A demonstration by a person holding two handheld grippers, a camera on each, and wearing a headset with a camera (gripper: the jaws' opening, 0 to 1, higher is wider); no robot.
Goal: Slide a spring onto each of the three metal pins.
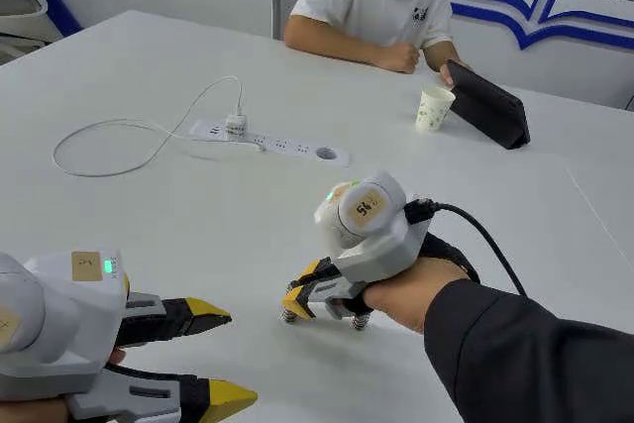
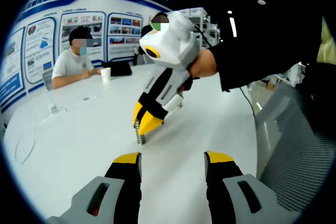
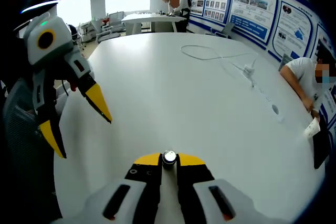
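My right gripper [image 1: 295,302] is low over the white table [image 1: 198,215], tips pointing down. In the right gripper view its jaws are shut [image 3: 169,160] on a metal pin [image 3: 169,157] with a round shiny head. A coiled spring [image 2: 140,138] hangs around the pin below the yellow tips [image 2: 147,124] and reaches the tabletop. The head view shows that spring [image 1: 289,316] and a second spring piece [image 1: 360,322] under the same gripper. My left gripper [image 1: 233,357] waits at the near left, open and holding nothing [image 2: 173,158], aimed at the right one.
A white power strip [image 1: 272,144] with a plugged charger and looping cable [image 1: 109,141] lies mid-table. A paper cup [image 1: 433,108] and a black pouch [image 1: 490,106] stand at the far side, in front of a seated person [image 1: 371,2].
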